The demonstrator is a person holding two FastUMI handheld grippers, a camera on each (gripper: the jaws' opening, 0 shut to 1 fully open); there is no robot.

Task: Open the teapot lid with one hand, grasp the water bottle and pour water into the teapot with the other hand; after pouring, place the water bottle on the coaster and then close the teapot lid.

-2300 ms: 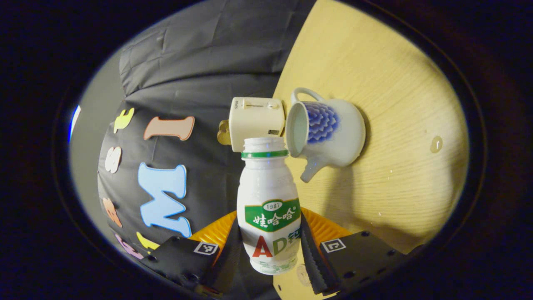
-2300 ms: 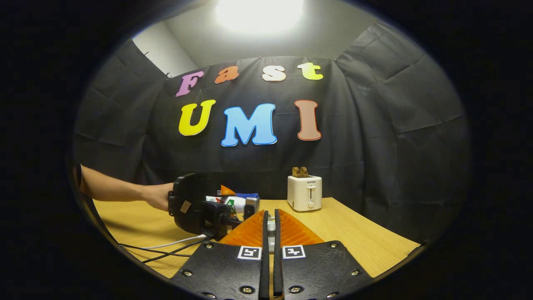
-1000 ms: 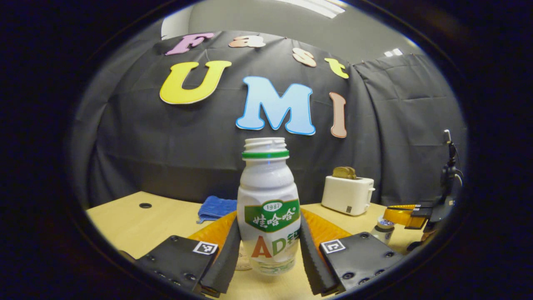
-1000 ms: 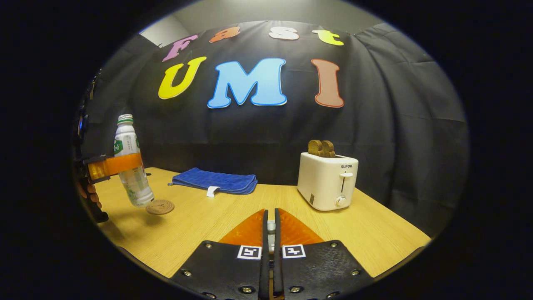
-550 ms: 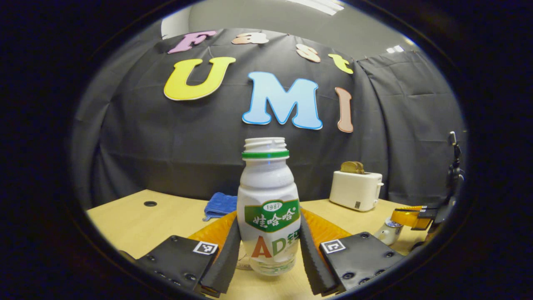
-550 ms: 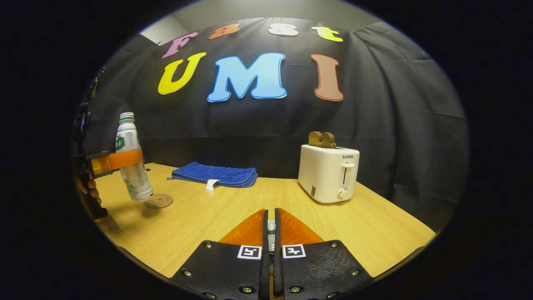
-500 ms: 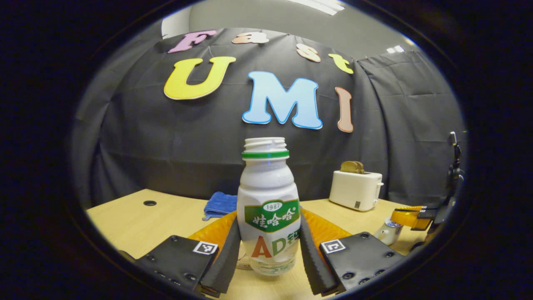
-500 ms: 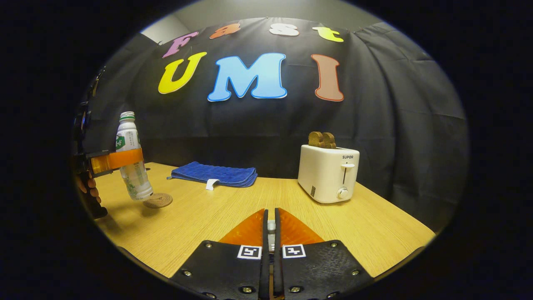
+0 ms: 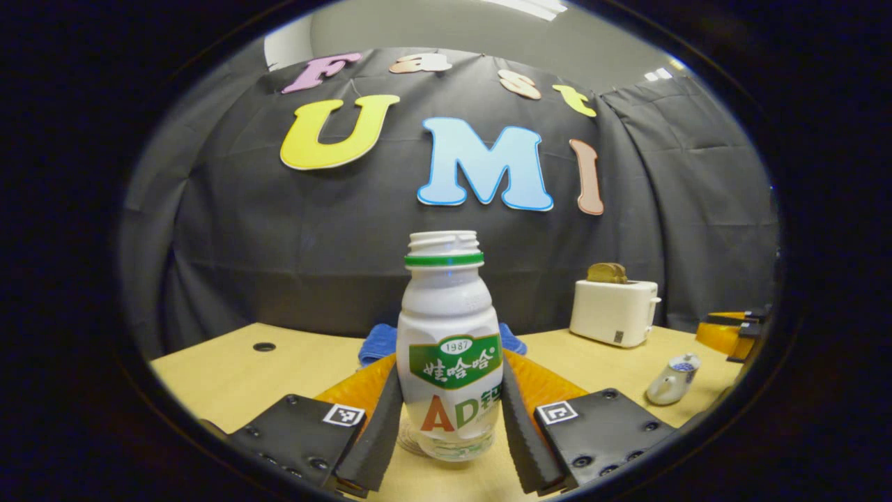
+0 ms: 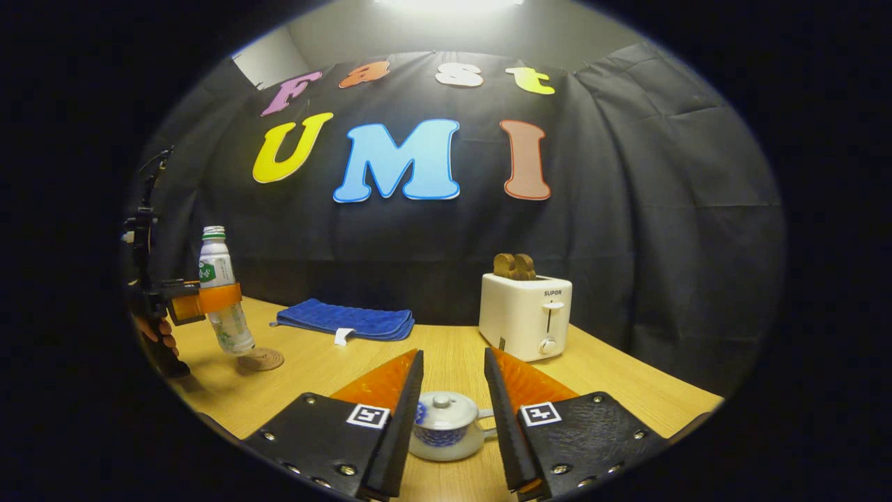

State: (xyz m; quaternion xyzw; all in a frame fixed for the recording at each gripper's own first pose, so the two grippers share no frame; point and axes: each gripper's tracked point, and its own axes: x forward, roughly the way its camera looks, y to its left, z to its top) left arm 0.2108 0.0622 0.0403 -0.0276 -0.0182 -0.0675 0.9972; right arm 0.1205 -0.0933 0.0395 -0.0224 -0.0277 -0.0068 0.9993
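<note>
L gripper is pointing level toward the booth's back wall, fingers clenched on the lower body of one water bottle. Bottle's long axis is standing upright, uncapped mouth pointing up, base sitting on or just over the single round coaster near the table's left edge; cannot tell if touching. In the right gripper view a hand is gripping that tool's handle at far left.

One blue cloth is lying folded at the table's back edge. One teapot, lid on, is sitting toward the front edge.

R gripper is hanging level, jaws released, straddling the teapot w/o touching it. One white toaster is standing near the back right corner w/ toast in its slots.
</note>
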